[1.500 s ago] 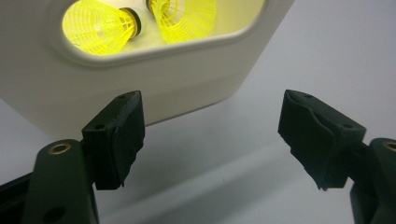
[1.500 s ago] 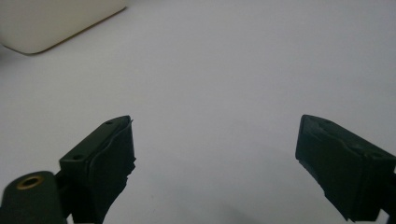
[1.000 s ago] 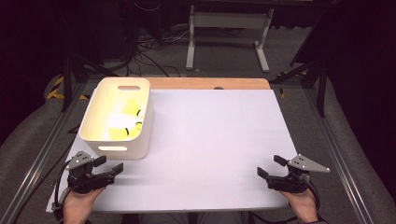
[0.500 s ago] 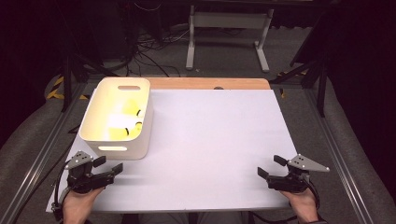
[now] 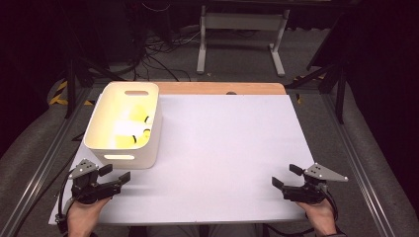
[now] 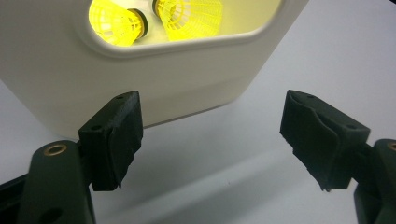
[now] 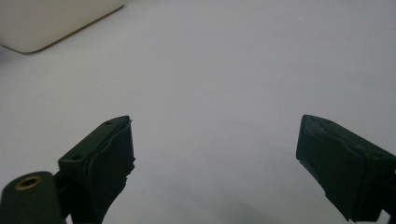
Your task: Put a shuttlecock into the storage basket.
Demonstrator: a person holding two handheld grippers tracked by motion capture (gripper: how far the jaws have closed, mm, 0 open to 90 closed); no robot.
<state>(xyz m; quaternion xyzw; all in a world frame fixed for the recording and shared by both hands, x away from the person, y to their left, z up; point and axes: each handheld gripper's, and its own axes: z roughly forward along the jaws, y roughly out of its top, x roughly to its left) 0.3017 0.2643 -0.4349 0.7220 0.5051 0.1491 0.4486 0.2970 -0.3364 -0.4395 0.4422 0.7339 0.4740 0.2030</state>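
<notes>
A cream plastic bin (image 5: 126,123) stands on the left of the white table (image 5: 227,143). Through its handle slot I see yellow shuttlecocks (image 6: 154,18) inside; they also glow yellow in the bin in the high view. My left gripper (image 5: 114,174) rests open at the front left, just in front of the bin's near wall (image 6: 140,79), with nothing between its jaws. My right gripper (image 5: 285,176) lies open at the front right on bare table, also holding nothing. The bin's corner (image 7: 51,23) sits far off in the right gripper view.
A wooden strip (image 5: 222,88) runs along the table's far edge. Metal rails (image 5: 363,163) flank both sides of the table. A grey stand (image 5: 239,34) and cables (image 5: 158,49) lie on the dark floor beyond. The white surface between the two grippers is bare.
</notes>
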